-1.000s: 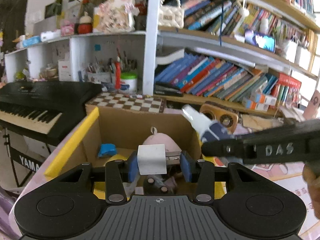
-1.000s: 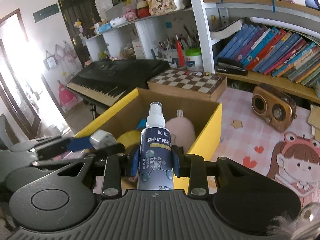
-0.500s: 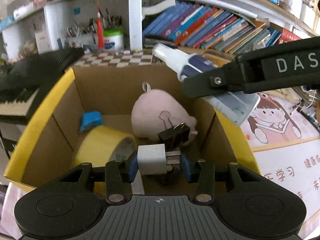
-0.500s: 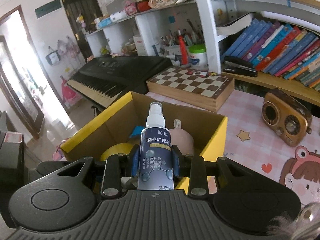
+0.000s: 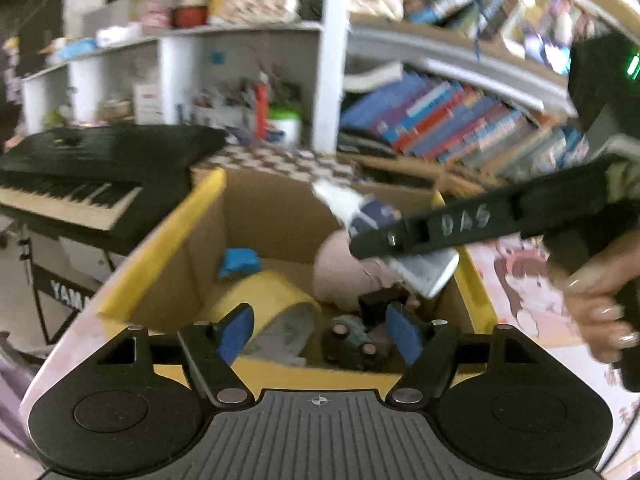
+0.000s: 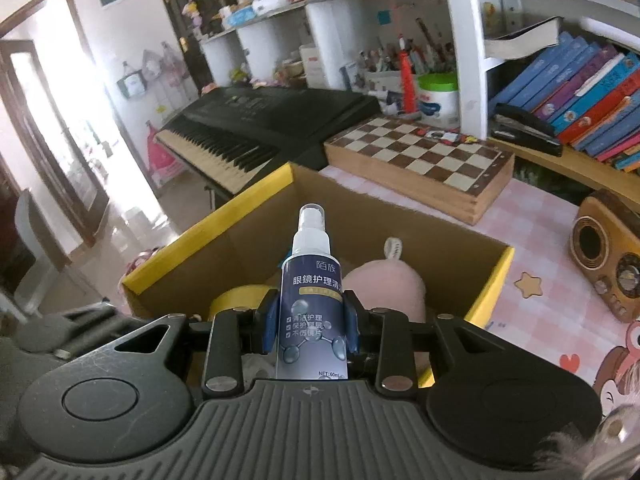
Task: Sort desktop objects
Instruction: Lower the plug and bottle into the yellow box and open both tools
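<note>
My left gripper (image 5: 319, 332) hovers at the near rim of the yellow-edged cardboard box (image 5: 160, 248). Its jaws are opening and nothing is between the blue pads. Inside the box lie a yellow tape roll (image 5: 272, 300), a pink plush (image 5: 340, 276), a small blue item (image 5: 240, 262) and dark small parts (image 5: 352, 340). My right gripper (image 6: 310, 320) is shut on an upright dark-blue spray bottle (image 6: 310, 292) with a white nozzle, above the box (image 6: 208, 236) near its right side. In the left wrist view that bottle (image 5: 376, 216) hangs tilted over the plush.
A chessboard case (image 6: 420, 160) lies behind the box, with a black keyboard (image 6: 260, 120) to the left. A wooden radio (image 6: 608, 252) stands on the pink mat at right. A stapler (image 6: 524, 128) and rows of books fill the shelves behind. A hand (image 5: 592, 300) grips the right tool.
The left gripper's pads have spread and the white charger block that they held is gone from between them. The right gripper has carried the bottle closer over the box.
</note>
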Demonstrator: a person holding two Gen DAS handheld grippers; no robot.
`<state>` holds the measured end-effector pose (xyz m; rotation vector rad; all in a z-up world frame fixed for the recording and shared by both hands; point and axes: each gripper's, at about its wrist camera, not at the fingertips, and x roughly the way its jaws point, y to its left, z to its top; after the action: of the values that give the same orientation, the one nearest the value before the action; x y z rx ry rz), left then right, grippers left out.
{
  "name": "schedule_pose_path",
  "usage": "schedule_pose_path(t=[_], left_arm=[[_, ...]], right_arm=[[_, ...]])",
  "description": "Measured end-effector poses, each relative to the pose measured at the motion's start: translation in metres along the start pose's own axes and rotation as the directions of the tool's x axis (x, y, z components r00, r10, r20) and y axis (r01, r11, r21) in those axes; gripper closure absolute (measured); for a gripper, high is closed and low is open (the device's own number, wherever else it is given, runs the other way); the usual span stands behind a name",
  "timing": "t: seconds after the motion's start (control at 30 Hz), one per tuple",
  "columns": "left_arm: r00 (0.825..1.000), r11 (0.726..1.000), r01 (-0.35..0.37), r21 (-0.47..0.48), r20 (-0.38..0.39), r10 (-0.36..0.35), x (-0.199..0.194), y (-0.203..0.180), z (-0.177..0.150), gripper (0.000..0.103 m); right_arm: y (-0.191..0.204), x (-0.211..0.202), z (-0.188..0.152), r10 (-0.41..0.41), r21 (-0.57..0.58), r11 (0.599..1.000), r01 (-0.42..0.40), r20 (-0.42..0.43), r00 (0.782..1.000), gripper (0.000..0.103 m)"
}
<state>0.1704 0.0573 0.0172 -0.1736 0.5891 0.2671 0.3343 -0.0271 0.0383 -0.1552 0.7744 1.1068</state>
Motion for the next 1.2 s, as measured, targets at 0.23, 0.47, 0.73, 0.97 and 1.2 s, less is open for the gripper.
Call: schedule_pose_path(t=[0.23,0.47,0.73,0.97,1.2], left_arm=[[0.994,0.994,-0.072,-0.087,0.079,0.079,-0.032,0.018,-0.004,0.023],[0.989,0.991,-0.088,-0.097,0.112,0.099,-0.038,0.016,-0.005,0.022],[0.989,0.992,-0.082,-0.096,0.115,0.092,-0.045,0.014,-0.007,0.022],[0.986,0.996,-0.052,-0.073,0.152,0.063,-0.055,0.015,-0.005,0.017],[0.982,0.998,-0.021,-0.063,0.186,0.032,-0.069,0.020,-0.007,0.013]], right_arm=[[0.019,0.021,-0.011,0.007,-0.104,0.994,-0.018,-0.107,0.994,0.073],[0.028,0.046,-0.023,-0.057,-0.182,0.983,0.023,-0.185,0.981,0.073],[0.027,0.067,-0.016,-0.094,-0.197,0.979,0.044,-0.255,0.962,0.073],[0.031,0.036,-0.017,-0.073,-0.137,0.989,0.056,-0.124,0.990,0.047],[0.042,0.000,-0.025,-0.122,-0.071,0.990,0.120,-0.016,0.992,0.047]])
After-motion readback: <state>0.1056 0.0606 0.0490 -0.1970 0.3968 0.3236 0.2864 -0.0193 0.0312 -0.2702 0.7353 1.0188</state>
